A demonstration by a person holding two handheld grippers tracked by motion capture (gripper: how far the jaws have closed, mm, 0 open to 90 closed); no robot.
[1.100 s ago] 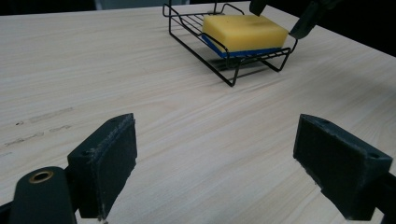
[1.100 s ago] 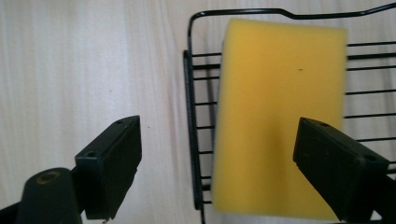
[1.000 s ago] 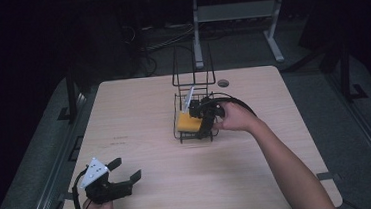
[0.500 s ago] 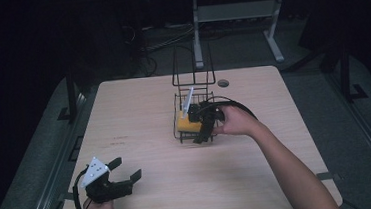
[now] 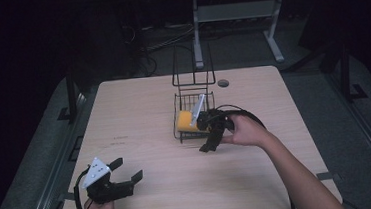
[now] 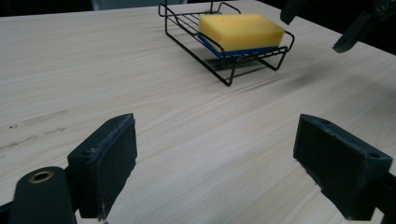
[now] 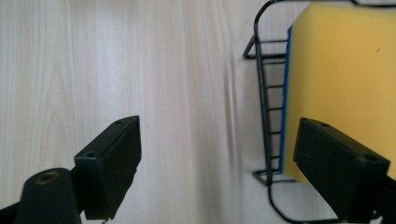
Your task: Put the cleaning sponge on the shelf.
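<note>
Yellow sponge (image 7: 343, 79) is lying in the wire basket (image 7: 264, 93), and your right gripper (image 7: 217, 163) is hovering with jaws spread, one jaw above the sponge, nothing gripped; your left gripper (image 6: 224, 172) is gaping too.

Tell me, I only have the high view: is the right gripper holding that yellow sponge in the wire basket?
Observer: No. The right gripper is open, its jaws spread over table and basket rim.
Operator: Is the sponge all yellow?
Observer: No. The yellow sponge has a blue layer underneath.
Operator: And the left gripper?
Observer: The left gripper is open over bare table, facing the wire basket.
</note>
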